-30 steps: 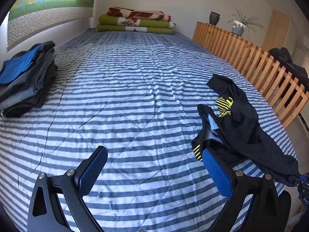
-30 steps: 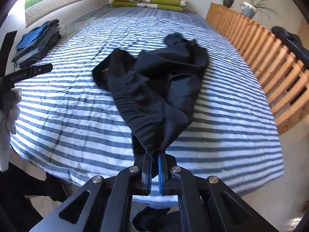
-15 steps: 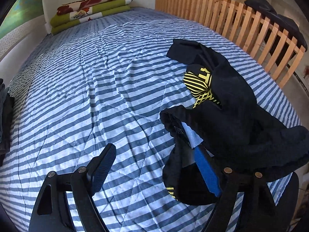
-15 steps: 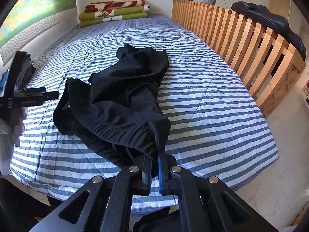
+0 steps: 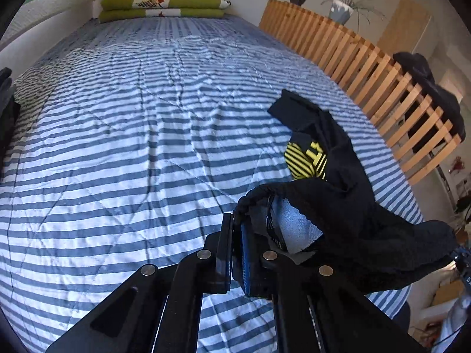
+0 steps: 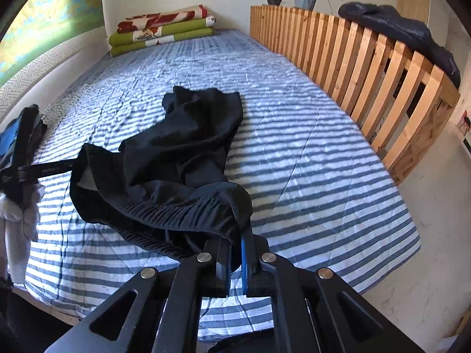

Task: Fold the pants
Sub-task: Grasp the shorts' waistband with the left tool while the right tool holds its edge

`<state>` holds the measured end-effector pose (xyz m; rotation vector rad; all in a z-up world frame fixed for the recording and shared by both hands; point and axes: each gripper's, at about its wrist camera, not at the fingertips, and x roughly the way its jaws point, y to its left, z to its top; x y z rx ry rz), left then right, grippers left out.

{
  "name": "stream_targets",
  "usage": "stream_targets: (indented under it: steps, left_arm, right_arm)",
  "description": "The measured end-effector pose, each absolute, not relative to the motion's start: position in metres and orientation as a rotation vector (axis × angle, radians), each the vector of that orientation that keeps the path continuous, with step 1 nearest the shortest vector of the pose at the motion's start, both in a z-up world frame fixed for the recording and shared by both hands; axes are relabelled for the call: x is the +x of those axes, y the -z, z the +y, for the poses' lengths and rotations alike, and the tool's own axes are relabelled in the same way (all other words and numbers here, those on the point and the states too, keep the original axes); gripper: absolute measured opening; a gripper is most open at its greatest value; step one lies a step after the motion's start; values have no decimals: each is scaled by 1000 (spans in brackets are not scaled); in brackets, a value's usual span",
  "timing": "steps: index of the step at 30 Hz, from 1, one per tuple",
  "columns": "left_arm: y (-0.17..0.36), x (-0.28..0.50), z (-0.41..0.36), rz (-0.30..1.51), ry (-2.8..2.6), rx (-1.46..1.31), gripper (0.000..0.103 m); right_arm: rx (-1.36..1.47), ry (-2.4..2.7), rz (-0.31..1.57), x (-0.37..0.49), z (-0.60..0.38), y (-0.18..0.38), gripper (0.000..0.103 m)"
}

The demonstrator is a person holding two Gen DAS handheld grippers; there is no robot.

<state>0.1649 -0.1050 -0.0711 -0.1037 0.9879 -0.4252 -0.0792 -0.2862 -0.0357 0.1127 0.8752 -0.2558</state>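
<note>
Both grippers grasp the black pants at the waistband, prob. to lift & spread the garment flat before any fold. The left gripper is clamped on the left end of the elastic waistband, w/ the pale inner lining showing just right of its blue pads. The right gripper is clenched on the ribbed waistband at its right end. Between them the band sags a bit; the legs trail in a crumpled heap toward the far side of the striped bed, yellow print face up. So the pants lie ahead of both tools, near edge raised, rest resting on the cover. Folded blankets sit at the far end, well apart from the pants.
</note>
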Motion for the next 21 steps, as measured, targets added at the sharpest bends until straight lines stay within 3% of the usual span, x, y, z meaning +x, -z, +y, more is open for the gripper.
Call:
stream_targets:
  steps: [12, 17, 21]
  left_arm:
    - [-58, 59, 9, 713, 375, -213, 4]
    - [-72, -2, 51, 696, 351, -262, 4]
    - [-39, -28, 73, 764, 285, -281, 4]
  right_arm:
    - [68, 181, 639, -95, -242, -72, 4]
    - [36, 113, 556, -91, -216, -114, 4]
    - [-25, 48, 549, -64, -190, -122, 4]
